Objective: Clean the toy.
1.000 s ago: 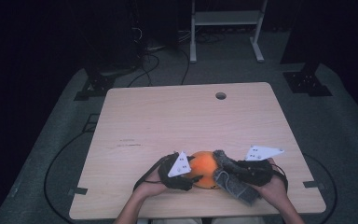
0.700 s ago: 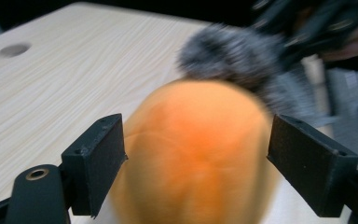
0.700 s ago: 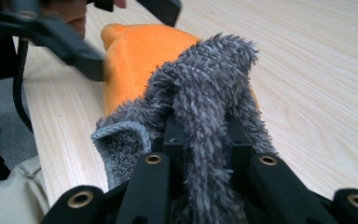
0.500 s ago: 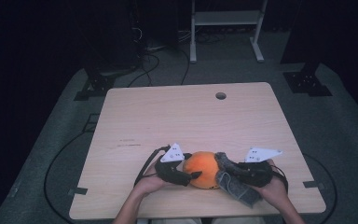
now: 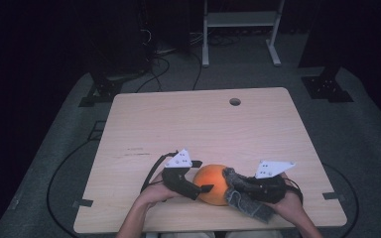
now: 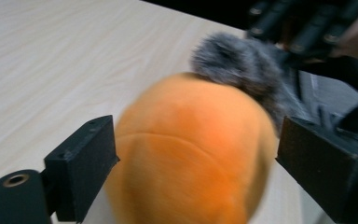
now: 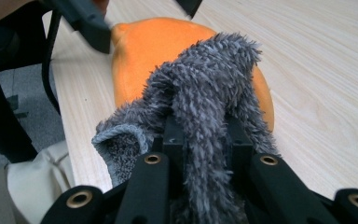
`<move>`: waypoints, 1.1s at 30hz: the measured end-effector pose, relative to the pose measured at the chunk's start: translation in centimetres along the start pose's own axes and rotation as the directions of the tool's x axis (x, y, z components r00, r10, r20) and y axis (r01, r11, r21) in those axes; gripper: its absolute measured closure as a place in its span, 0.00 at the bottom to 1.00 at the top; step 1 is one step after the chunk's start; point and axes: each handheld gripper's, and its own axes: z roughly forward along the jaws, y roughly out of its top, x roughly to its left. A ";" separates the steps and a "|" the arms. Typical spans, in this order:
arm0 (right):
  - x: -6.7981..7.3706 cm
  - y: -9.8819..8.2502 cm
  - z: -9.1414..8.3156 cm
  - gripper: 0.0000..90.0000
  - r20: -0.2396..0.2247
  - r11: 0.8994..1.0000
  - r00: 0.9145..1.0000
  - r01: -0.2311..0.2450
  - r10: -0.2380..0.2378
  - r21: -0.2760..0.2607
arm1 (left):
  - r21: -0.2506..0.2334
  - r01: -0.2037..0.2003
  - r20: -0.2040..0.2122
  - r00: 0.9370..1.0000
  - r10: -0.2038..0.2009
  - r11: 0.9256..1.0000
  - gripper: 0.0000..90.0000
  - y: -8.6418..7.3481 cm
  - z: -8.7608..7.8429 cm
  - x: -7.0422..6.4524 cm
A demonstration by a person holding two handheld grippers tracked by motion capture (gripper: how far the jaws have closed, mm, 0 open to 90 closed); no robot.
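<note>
Jaws of left gripper (image 6: 191,163) spread wide, just been opening, flanking the orange plush ball (image 6: 191,154) without pressing it: released, likely to regrip. Ball resting on the bench (image 5: 203,124) near its front edge, between both grippers. Jaws of right gripper (image 7: 205,140) pinched shut on the grey fuzzy cloth (image 7: 200,93), draped against the ball's top, seemingly to wipe or wrap it.
</note>
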 end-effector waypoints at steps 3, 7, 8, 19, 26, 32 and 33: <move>-0.1 -0.1 0.0 0.83 -0.006 1.000 1.000 -0.005 0.005 0.002 | 0.066 0.071 0.019 0.997 -0.073 0.995 0.07 -0.4 1.3 0.2; -0.5 -0.4 -0.1 0.82 -0.005 1.000 1.000 -0.019 0.019 0.005 | 0.064 0.093 0.048 0.994 -0.096 0.994 0.18 -0.7 1.7 0.1; -0.5 -0.4 -0.2 0.82 -0.004 1.000 1.000 -0.022 0.022 0.006 | 0.062 0.077 0.043 0.996 -0.080 0.995 0.25 -0.7 1.7 0.0; -0.5 0.9 -1.0 0.82 0.107 0.990 0.990 -0.074 0.087 -0.118 | -0.167 -0.097 -0.140 0.987 0.074 0.981 0.42 0.0 0.8 -0.8; -0.4 0.4 2.1 0.83 0.128 0.993 0.988 -0.080 0.090 -0.081 | -0.058 0.010 -0.122 0.992 -0.017 0.998 0.16 -1.0 0.8 0.5; -0.9 -0.7 1.6 0.83 0.147 0.996 0.985 -0.082 0.087 -0.041 | -0.017 -0.035 -0.137 0.990 0.032 0.999 0.22 -1.8 1.0 0.2; -1.1 -1.0 1.5 0.83 0.166 0.996 0.982 -0.093 0.094 -0.015 | -0.015 -0.047 -0.133 0.990 0.045 0.999 0.23 -1.9 1.0 0.2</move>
